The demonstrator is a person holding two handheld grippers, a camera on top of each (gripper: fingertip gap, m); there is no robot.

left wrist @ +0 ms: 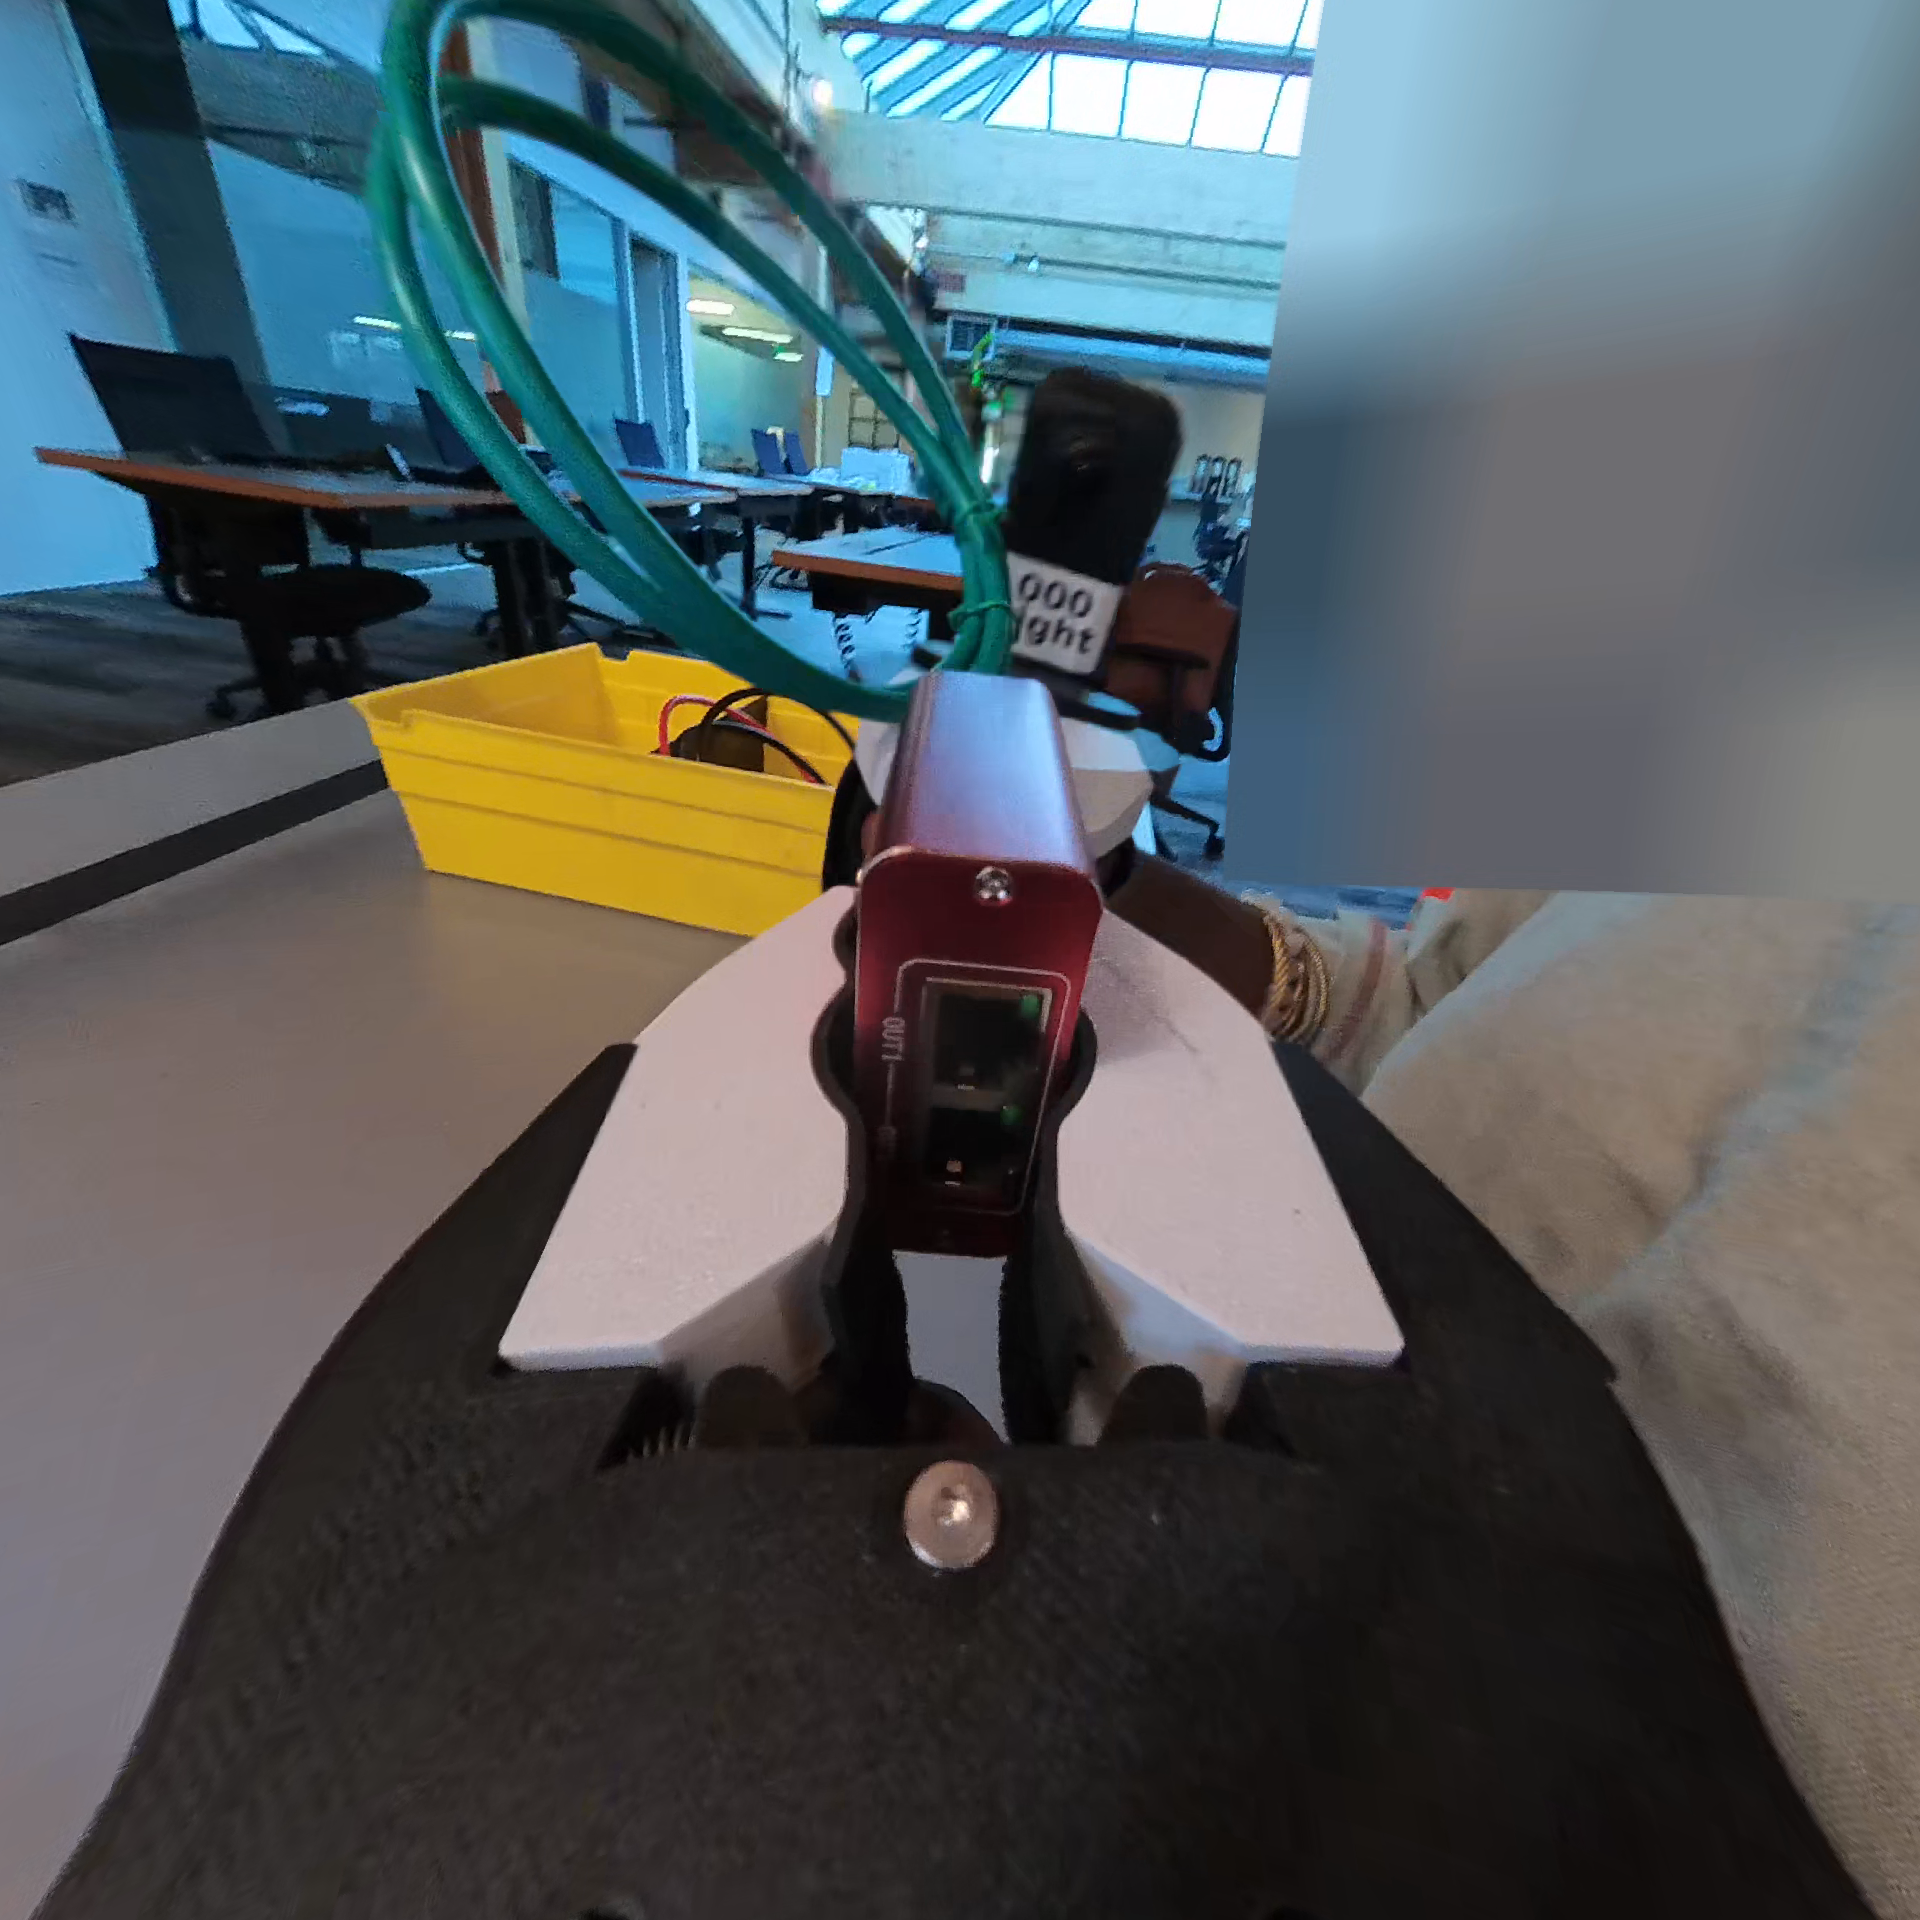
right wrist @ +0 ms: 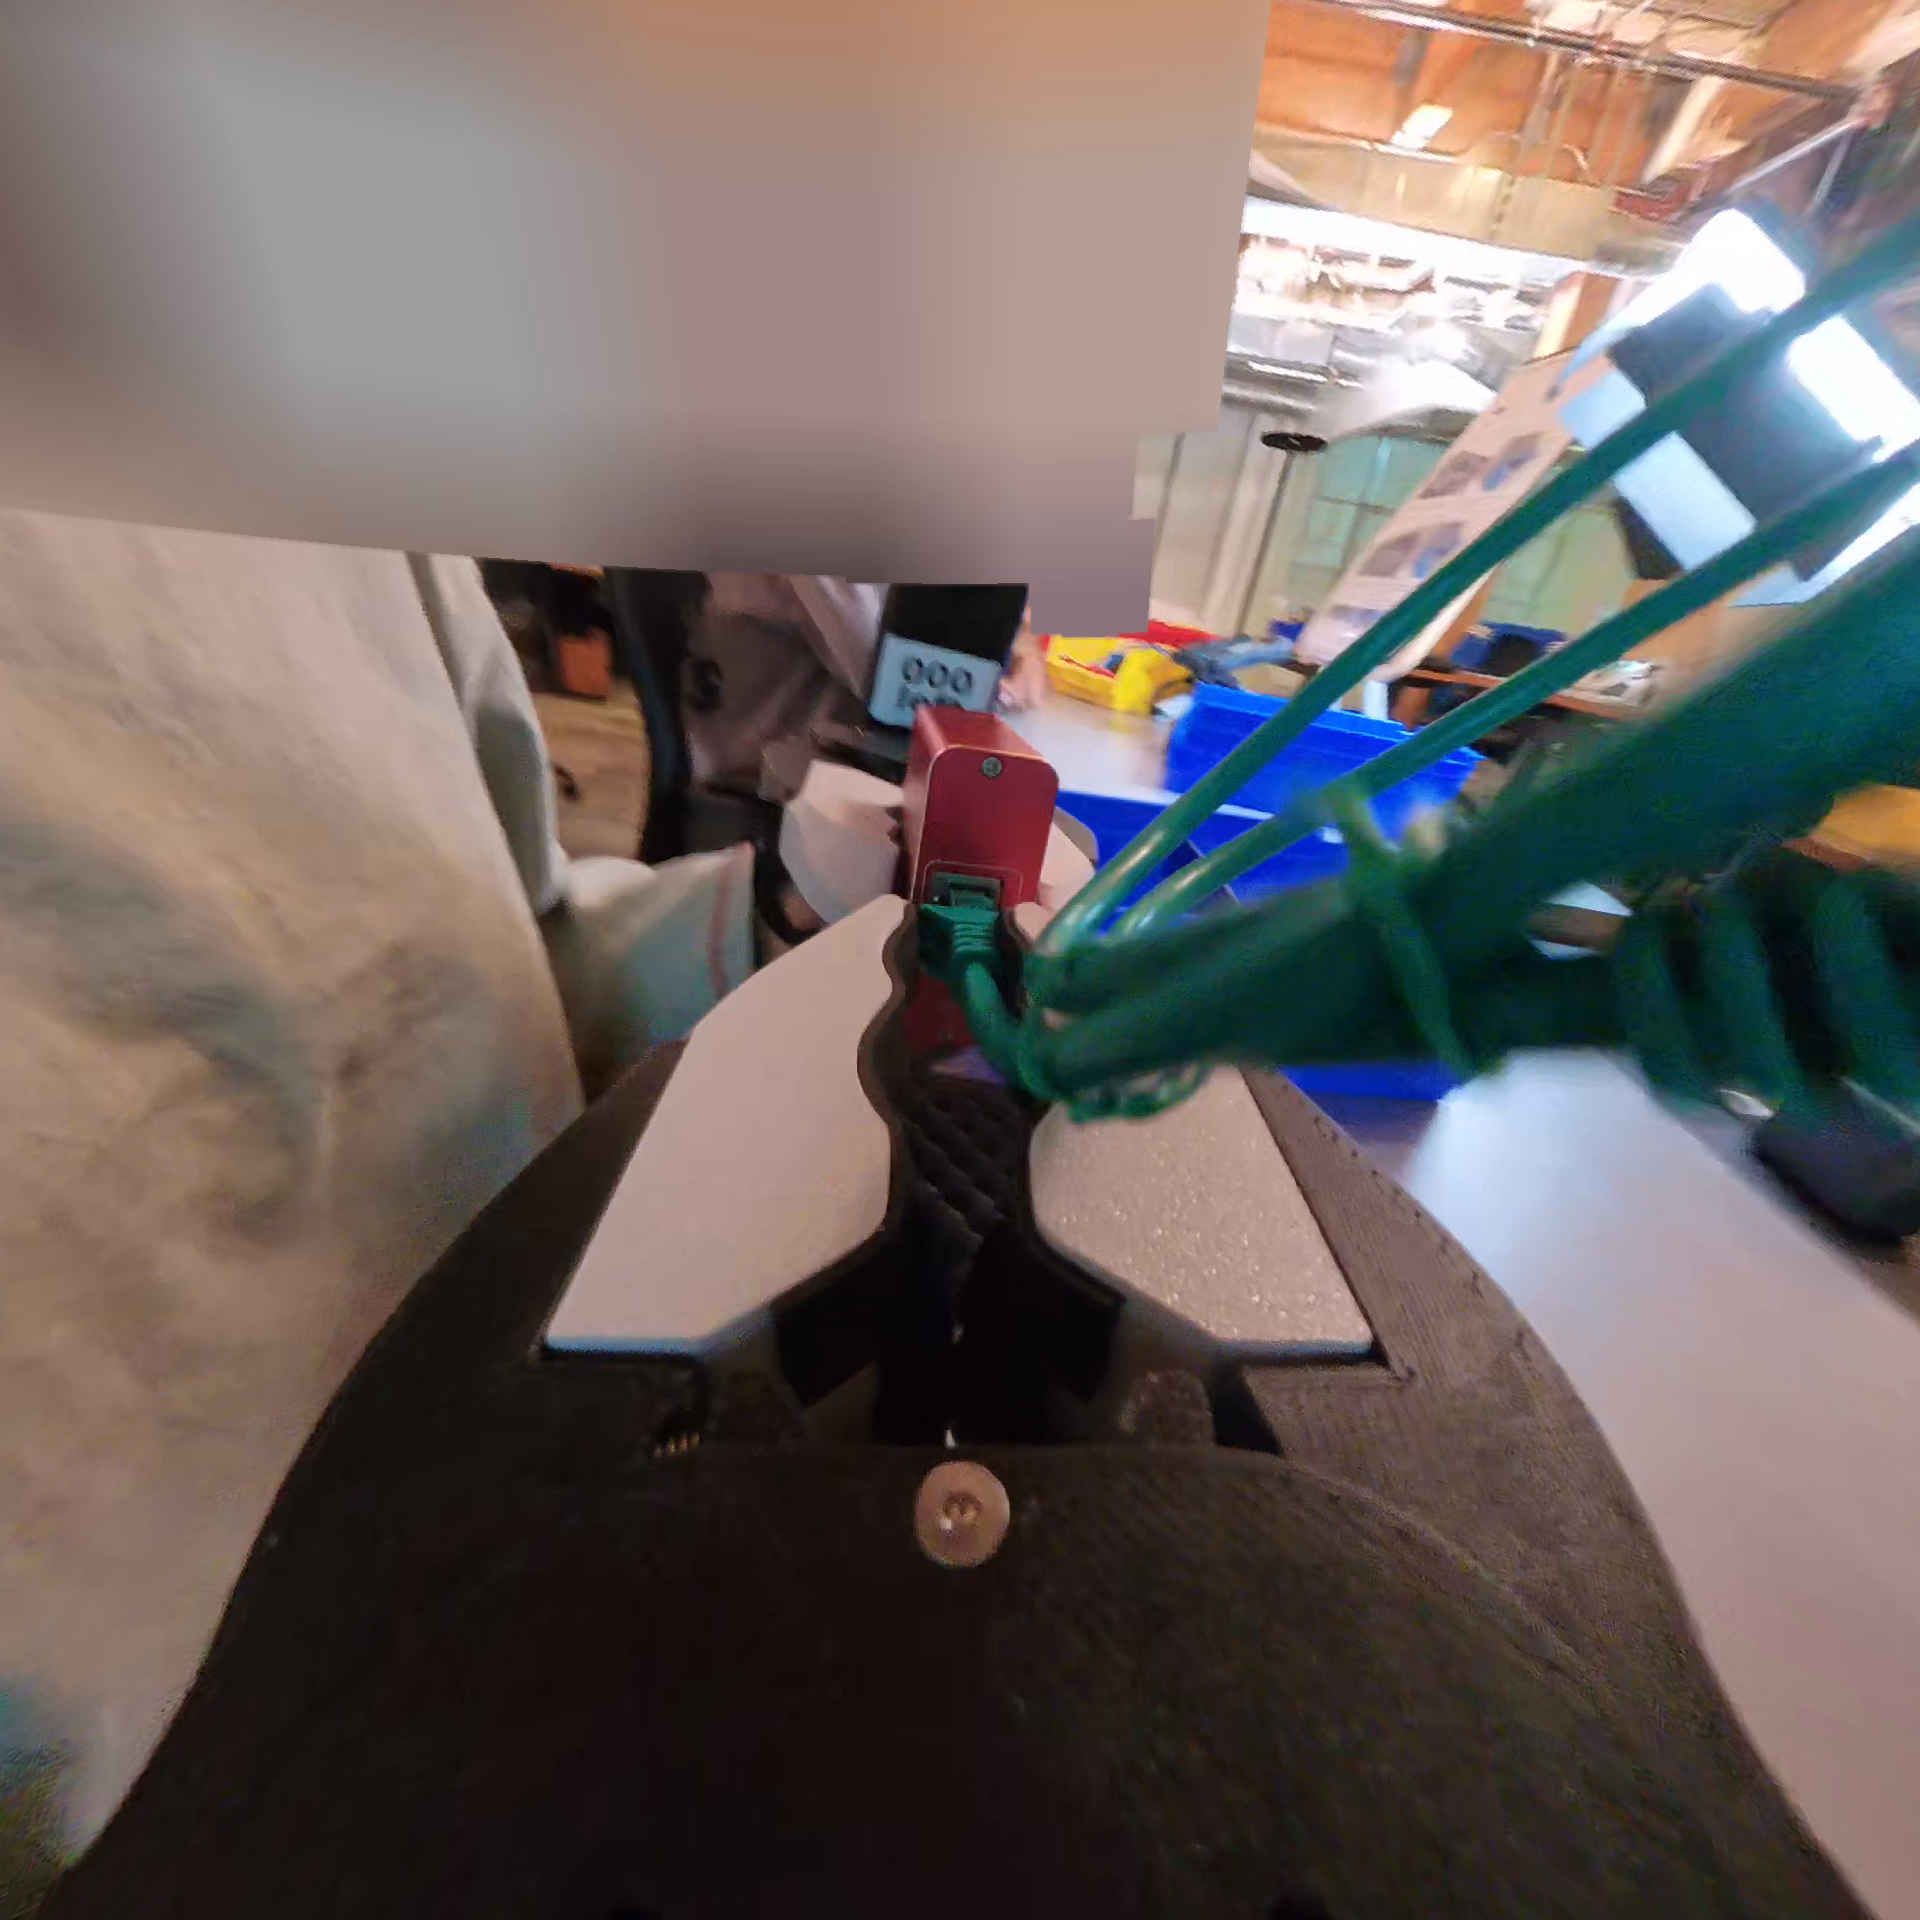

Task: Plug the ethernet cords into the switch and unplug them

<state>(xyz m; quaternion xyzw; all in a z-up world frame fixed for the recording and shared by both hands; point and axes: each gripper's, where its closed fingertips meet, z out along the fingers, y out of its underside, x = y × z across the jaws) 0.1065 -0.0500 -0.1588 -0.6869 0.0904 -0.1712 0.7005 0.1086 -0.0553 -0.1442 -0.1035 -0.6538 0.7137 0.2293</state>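
An open-plan office joined to a workshop or lab space, inside a converted industrial building. In the left wrist view, rows of long wooden-topped desks (left wrist: pixel 343 488) with dark monitors (left wrist: pixel 171 400) and black swivel chairs (left wrist: pixel 312 613) stretch back toward glass-walled rooms, under a skylight roof (left wrist: pixel 1070 83) with exposed beams. A grey worktable (left wrist: pixel 312 1039) in front carries a yellow plastic parts bin (left wrist: pixel 582 790) holding wires near its far edge. The right wrist view shows an exposed timber ceiling with ducts (right wrist: pixel 1507 156), blue storage bins (right wrist: pixel 1309 758) on the grey table, and more cluttered benches beyond.
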